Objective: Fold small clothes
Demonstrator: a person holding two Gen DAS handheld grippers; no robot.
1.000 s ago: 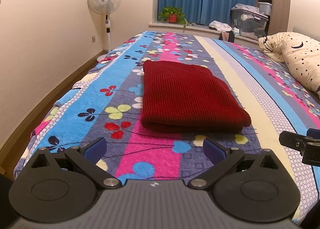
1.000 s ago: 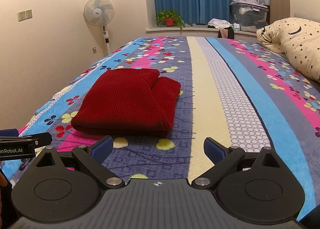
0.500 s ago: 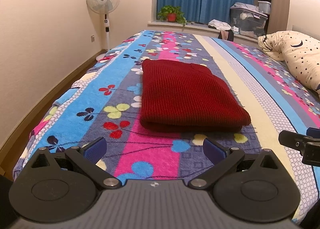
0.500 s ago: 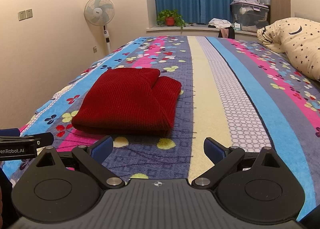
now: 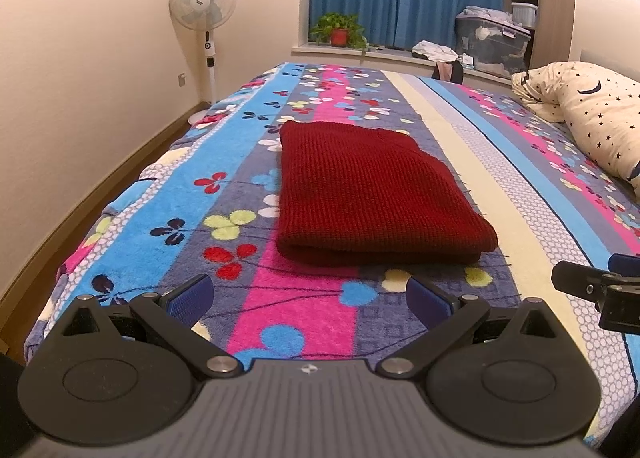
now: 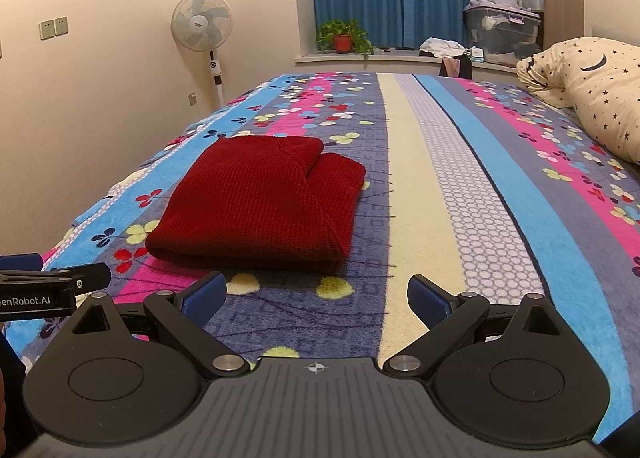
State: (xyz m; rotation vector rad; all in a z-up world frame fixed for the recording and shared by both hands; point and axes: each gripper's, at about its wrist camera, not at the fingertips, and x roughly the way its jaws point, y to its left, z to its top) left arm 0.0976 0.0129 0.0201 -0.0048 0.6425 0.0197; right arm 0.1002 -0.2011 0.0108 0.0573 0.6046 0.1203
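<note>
A dark red knitted sweater (image 5: pixel 372 194) lies folded into a flat rectangle on the striped flowered bedspread (image 5: pixel 240 162). It also shows in the right wrist view (image 6: pixel 264 206), left of centre. My left gripper (image 5: pixel 308 298) is open and empty, held just short of the sweater's near edge. My right gripper (image 6: pixel 316 298) is open and empty, near the sweater's near right corner. Each gripper's tip shows at the edge of the other's view.
A star-patterned pillow (image 5: pixel 592 118) lies at the right of the bed. A standing fan (image 5: pixel 204 10) is by the left wall. A potted plant (image 5: pixel 340 32) and storage boxes (image 5: pixel 492 38) sit on the window ledge before blue curtains. The bed's left edge drops to the floor.
Both grippers have shifted only slightly; the sweater lies still and the jaws stay open.
</note>
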